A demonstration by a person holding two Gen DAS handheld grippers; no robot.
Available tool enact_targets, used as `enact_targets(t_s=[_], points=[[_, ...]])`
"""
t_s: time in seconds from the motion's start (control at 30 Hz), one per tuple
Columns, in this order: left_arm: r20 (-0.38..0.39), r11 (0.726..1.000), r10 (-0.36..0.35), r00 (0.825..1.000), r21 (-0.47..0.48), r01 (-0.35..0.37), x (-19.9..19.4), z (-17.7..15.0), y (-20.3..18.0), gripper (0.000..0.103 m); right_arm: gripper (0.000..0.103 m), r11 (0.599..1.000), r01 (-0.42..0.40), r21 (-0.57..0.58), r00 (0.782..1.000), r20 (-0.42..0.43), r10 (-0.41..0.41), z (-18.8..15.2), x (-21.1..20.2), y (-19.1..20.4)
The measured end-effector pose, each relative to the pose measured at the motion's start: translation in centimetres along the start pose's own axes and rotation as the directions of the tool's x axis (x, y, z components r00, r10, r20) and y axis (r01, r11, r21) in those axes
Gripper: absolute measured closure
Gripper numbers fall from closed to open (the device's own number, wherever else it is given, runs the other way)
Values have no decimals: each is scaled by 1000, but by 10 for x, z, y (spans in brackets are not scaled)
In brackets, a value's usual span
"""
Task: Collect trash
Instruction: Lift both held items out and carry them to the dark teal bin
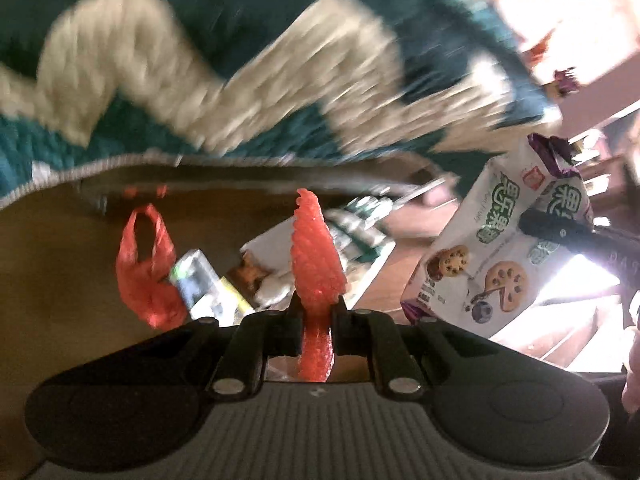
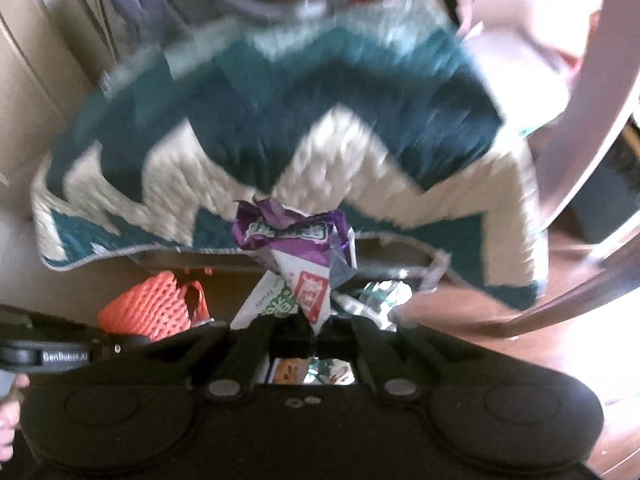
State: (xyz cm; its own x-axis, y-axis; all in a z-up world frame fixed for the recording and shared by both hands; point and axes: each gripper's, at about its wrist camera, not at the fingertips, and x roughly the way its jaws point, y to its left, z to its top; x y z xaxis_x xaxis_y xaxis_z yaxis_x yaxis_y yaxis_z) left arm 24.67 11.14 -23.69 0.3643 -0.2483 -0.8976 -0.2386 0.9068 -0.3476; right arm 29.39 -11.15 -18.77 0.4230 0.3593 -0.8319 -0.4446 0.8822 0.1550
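Note:
In the left wrist view, my left gripper is shut on a red foam fruit net that sticks up between its fingers, held in the air. My right gripper is shut on a crumpled white and purple snack bag. The same snack bag hangs at the right of the left wrist view, pinched by the right gripper's dark fingers. The foam net also shows at the left of the right wrist view, next to the left gripper's body. Both views are blurred.
A red plastic bag and several loose wrappers lie on the brown floor below. More shiny wrappers sit under the snack bag. A teal and cream zigzag rug lies beyond. A hand shows at the left edge.

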Motion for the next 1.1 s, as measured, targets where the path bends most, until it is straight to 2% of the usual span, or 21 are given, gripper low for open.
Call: enact_targets(t_s=[0.1, 0.3, 0.5, 0.7, 0.87, 1.0, 1.1], points=[[68, 999, -30, 997, 43, 27, -42, 4, -29, 91, 103, 1000, 17, -5, 997, 79, -17, 2, -59, -3], [163, 987, -62, 985, 154, 37, -120, 3, -99, 91, 103, 997, 75, -30, 973, 223, -66, -5, -165, -18], [258, 950, -140, 956, 306, 56, -189, 2, -181, 91, 103, 989, 145, -13, 933, 335, -132, -12, -261, -39], [322, 891, -228, 919, 449, 64, -239, 2, -267, 91, 103, 969, 244, 30, 849, 477, -228, -20, -349, -68], [348, 822, -299, 889, 568, 54, -271, 3, -346, 91, 103, 946, 306, 105, 779, 543, -312, -18, -405, -100], [363, 768, -345, 865, 639, 38, -288, 5, -410, 91, 103, 912, 369, 178, 707, 583, -400, -14, -444, -130], [366, 725, -375, 852, 688, 24, -297, 7, -456, 91, 103, 877, 418, 239, 641, 607, -470, -8, -467, -151]])
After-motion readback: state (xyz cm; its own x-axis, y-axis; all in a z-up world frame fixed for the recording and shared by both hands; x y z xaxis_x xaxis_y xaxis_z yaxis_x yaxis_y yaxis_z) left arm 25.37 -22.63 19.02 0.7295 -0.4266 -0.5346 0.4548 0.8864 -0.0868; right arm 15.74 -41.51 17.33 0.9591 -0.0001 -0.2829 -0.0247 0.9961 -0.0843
